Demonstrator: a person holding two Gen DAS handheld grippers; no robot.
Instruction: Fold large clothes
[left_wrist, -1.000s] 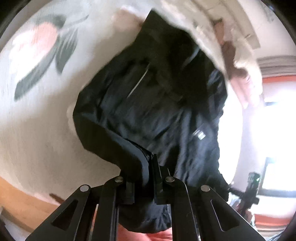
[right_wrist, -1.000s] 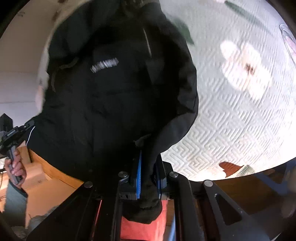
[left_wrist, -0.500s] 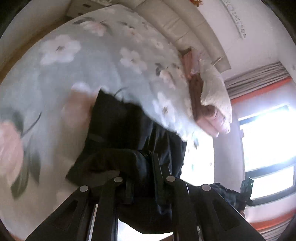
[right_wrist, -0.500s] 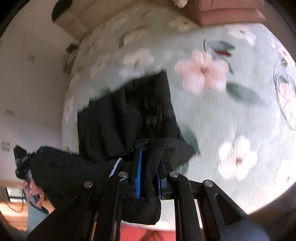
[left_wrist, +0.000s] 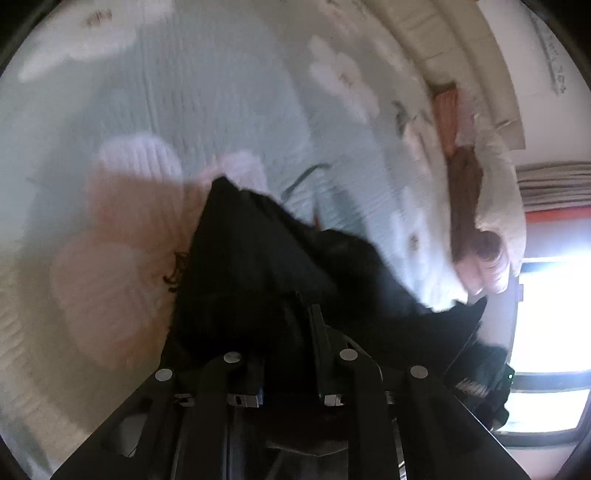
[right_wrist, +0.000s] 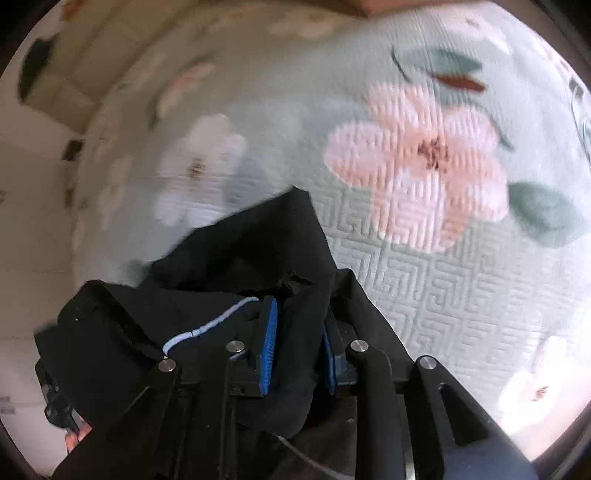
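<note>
A black jacket (left_wrist: 258, 251) lies bunched low over a pale green bedspread with pink and white flowers (left_wrist: 221, 92). My left gripper (left_wrist: 291, 321) has a fold of it between its fingers, and the jaws are opening. The dark cloth hides the left finger. In the right wrist view the same jacket (right_wrist: 251, 251), with a thin white piping line, drapes over my right gripper (right_wrist: 299, 314). Its blue pads (right_wrist: 269, 332) still touch the fold between them while the jaws are opening. The bedspread (right_wrist: 443, 277) stretches beyond.
Brown and pink pillows (left_wrist: 476, 221) with a white blanket lie at the head of the bed, under a cream padded headboard (left_wrist: 443, 44). A bright window (left_wrist: 546, 314) is at the right. A person's hand (right_wrist: 74, 435) shows at the lower left, holding the other gripper.
Both grippers carried the jacket from hanging up in the air down and forward onto the bed. The pads of both now stand a little wider apart around the cloth.
</note>
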